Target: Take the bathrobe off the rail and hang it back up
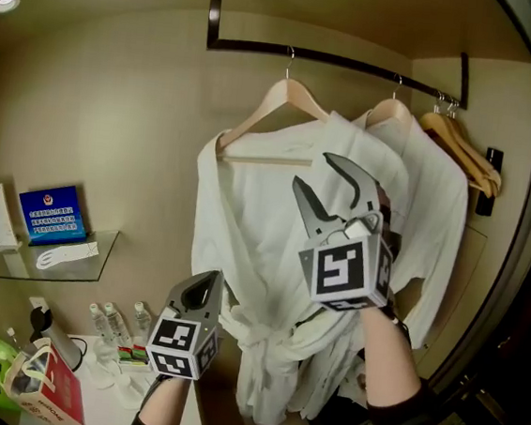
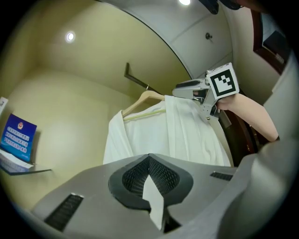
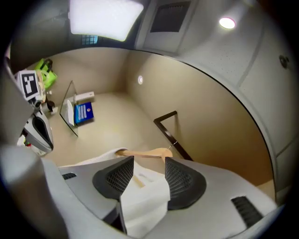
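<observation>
Bathrobe (image 3: 142,198) between right gripper (image 3: 148,163) jaws (own view).

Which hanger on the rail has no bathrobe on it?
The far-right hanger, seemingly a bare pair hooked together. The left hanger carries the front bathrobe, the middle hanger the rear bathrobe.

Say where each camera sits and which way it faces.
Head view: on the person's head, facing the rail and bathrobe; left gripper, right gripper and arms show.
Left gripper view: along its shut jaws toward the bathrobe; the right gripper and forearm show.
Right gripper view: through its open jaws up toward the rail; the left gripper shows.
Shared: all see the hanger.
</observation>
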Tool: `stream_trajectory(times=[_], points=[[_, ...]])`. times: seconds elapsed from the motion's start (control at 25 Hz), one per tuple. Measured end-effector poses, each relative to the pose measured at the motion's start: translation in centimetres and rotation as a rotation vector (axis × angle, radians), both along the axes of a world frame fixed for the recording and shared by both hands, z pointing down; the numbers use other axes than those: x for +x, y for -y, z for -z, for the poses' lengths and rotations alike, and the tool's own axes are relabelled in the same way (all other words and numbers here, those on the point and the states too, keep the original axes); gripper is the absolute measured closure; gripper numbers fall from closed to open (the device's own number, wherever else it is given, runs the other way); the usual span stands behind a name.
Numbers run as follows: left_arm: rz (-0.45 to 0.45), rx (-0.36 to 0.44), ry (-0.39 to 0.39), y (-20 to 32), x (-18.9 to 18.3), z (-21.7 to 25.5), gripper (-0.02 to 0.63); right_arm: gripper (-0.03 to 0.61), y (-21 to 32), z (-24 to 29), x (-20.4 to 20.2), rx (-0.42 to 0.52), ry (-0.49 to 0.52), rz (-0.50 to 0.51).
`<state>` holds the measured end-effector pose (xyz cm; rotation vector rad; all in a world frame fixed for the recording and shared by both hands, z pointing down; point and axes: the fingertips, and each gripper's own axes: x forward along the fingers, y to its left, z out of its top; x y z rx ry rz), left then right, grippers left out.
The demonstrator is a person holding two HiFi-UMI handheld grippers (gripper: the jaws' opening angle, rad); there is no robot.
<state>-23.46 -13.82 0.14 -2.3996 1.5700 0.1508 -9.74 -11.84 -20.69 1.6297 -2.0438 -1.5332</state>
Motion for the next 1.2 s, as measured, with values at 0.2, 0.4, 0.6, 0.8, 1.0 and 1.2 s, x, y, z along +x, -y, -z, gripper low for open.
stream_trajectory(times=[0.2, 0.4, 0.6, 0.8, 1.0, 1.2], points=[[-0.031, 0.050, 0.015, 2.4, 2.3, 5.0, 0.614, 0.298, 3.3, 5.6, 0.4, 0.080, -0.103, -0.156], [-0.054, 0.093, 0.044, 3.3, 3.8, 8.7, 0.614, 0.282, 7.1, 9.2, 0.0, 0.064, -0.211, -0.283], [-0.057, 0.115, 0.044, 3.7, 4.2, 10.4, 0.614, 0.282, 11.4, 10.0, 0.1, -0.011, -0.300, -0.362], [-0.052, 0.115, 0.040, 4.3, 4.2, 10.3, 0.614, 0.273, 14.1, 10.1, -0.2, -0.056, -0.314, -0.396], [-0.034, 0.114, 0.040, 4.6, 3.3, 9.9, 0.614, 0.389, 15.5, 10.3, -0.3, -0.046, -0.289, -0.383], [-0.013, 0.103, 0.044, 5.0, 2.5, 9.4, 0.614, 0.391, 15.7, 10.5, -0.4, -0.023, -0.222, -0.335]])
